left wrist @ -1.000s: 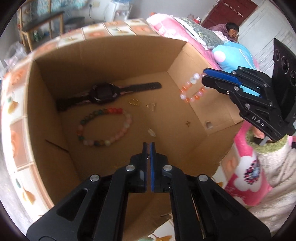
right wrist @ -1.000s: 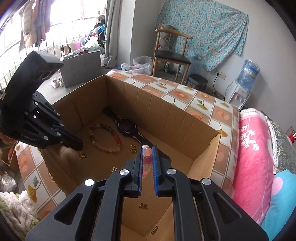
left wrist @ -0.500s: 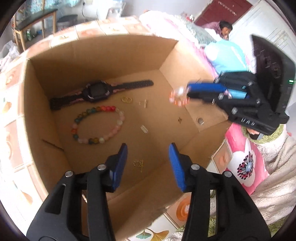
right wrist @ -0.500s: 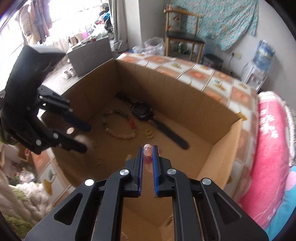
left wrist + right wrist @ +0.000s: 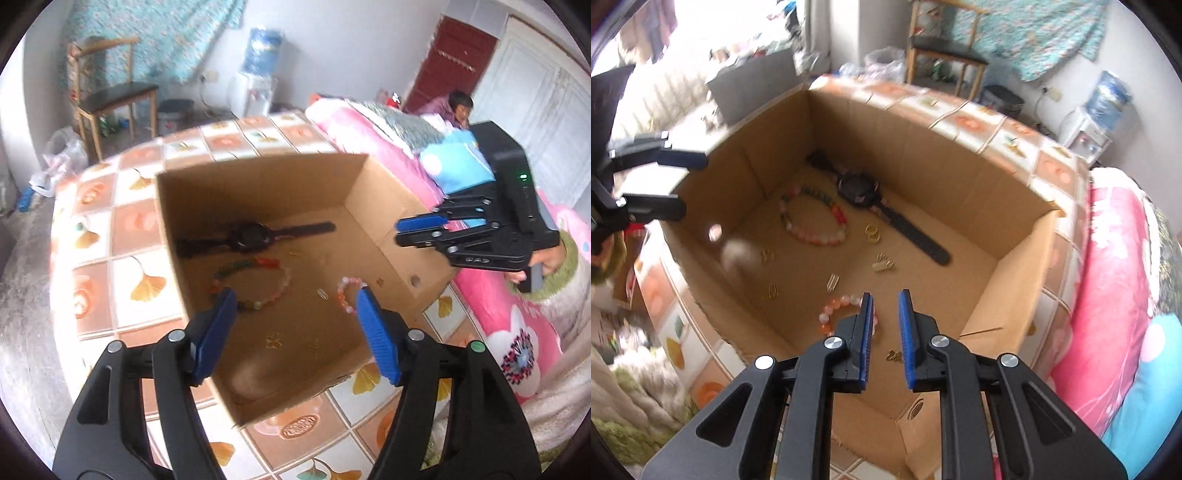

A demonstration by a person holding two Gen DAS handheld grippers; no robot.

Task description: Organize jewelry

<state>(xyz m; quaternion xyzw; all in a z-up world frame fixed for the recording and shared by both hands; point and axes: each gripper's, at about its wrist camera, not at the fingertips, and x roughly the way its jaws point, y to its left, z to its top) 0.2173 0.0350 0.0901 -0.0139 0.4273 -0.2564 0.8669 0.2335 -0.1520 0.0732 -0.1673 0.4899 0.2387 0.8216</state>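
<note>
Counting two bracelets (image 5: 812,218), one watch (image 5: 860,192)

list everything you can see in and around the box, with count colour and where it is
cardboard box: one, brown, open-topped, on the patterned tiled surface
watch: one, black, flat on the box floor near the far wall
large bead bracelet: one, multicoloured and pale pink, beside the watch
small bead bracelet: one, orange, pink and white, on the box floor by the right gripper's fingers
rings: a gold pair, next to the watch strap
small gold pieces: several, scattered on the box floor
chair: one, wooden with dark seat, by the wall
bedding: pink, beside the box
left gripper: black with blue pads, jaws just opened wide, empty
right gripper: black with blue pads, jaws just parted, nothing between them
</note>
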